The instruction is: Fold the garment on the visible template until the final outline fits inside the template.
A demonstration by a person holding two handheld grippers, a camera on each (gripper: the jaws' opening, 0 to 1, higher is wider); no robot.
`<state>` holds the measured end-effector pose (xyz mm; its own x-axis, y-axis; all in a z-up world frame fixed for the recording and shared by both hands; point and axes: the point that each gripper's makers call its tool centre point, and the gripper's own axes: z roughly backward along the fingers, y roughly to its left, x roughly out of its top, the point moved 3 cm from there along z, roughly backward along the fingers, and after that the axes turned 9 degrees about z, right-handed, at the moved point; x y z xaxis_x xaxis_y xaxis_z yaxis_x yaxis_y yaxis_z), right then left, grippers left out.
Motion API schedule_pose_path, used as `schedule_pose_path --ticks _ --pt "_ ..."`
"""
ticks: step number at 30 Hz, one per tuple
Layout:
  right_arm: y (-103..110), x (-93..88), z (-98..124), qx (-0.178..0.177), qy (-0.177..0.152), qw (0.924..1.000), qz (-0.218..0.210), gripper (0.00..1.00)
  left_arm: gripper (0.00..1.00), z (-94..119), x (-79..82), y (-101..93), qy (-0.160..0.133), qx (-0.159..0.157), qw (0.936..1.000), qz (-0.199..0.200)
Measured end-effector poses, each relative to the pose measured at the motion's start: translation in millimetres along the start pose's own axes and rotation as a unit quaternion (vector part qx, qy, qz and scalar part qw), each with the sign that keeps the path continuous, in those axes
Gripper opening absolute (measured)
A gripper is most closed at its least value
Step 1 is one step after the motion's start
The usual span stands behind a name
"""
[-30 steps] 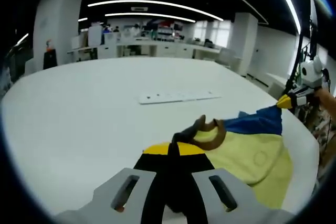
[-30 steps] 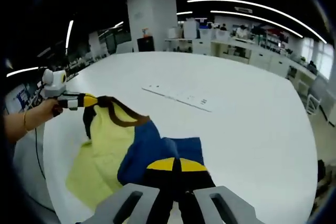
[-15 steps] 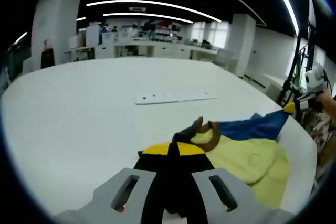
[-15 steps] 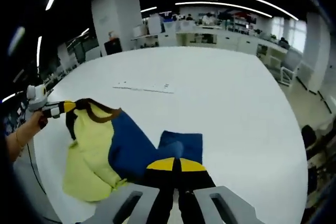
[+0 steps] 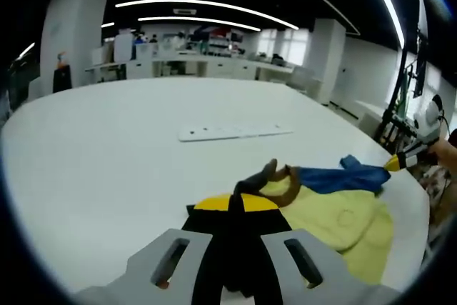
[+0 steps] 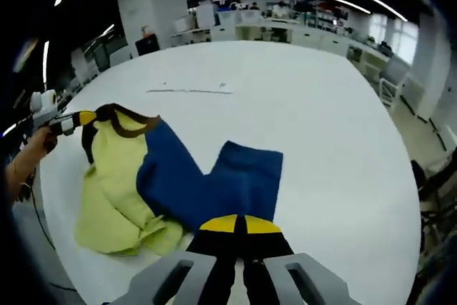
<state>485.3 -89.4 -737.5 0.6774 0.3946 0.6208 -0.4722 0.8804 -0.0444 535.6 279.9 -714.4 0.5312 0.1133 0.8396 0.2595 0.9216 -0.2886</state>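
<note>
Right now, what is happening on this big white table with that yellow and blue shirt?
A person holds a two-jaw gripper in each hand. The left gripper is shut on the brown collar end of the yellow and blue garment; the right gripper is shut on its blue edge. The garment is stretched between them on the white table, not yet folded.

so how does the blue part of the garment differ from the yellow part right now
In the right gripper view, the blue part stretches towards the right gripper, which pinches its edge; the yellow part lies towards the left gripper, which grips its end at the brown collar. The blue part looks fairly flat and smooth; the yellow part is bunched and wrinkled along its lower edge. Both are one garment lying on the white table.
</note>
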Motion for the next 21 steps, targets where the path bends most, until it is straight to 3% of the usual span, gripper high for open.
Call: schedule_pose_path --ticks 3,11,18,21 --pt "-2.4 4.2 0.0 -0.001 -0.005 1.0 0.007 0.01 0.0 0.0 -0.1 0.3 0.0 0.0 1.0 0.0" --pt "8.5 26.3 -3.2 0.033 -0.035 0.9987 0.017 0.22 0.0 0.5 -0.5 0.0 0.002 -0.002 1.0 -0.003" --pt "28.9 47.9 -12.2 0.07 -0.055 0.9954 0.036 0.26 0.02 -0.8 -4.0 1.5 0.006 -0.006 0.9999 -0.011" --pt "34.9 54.6 -17.3 0.082 -0.06 0.9938 0.046 0.27 0.04 -0.3 -2.5 -0.8 -0.002 -0.022 0.9997 0.01"
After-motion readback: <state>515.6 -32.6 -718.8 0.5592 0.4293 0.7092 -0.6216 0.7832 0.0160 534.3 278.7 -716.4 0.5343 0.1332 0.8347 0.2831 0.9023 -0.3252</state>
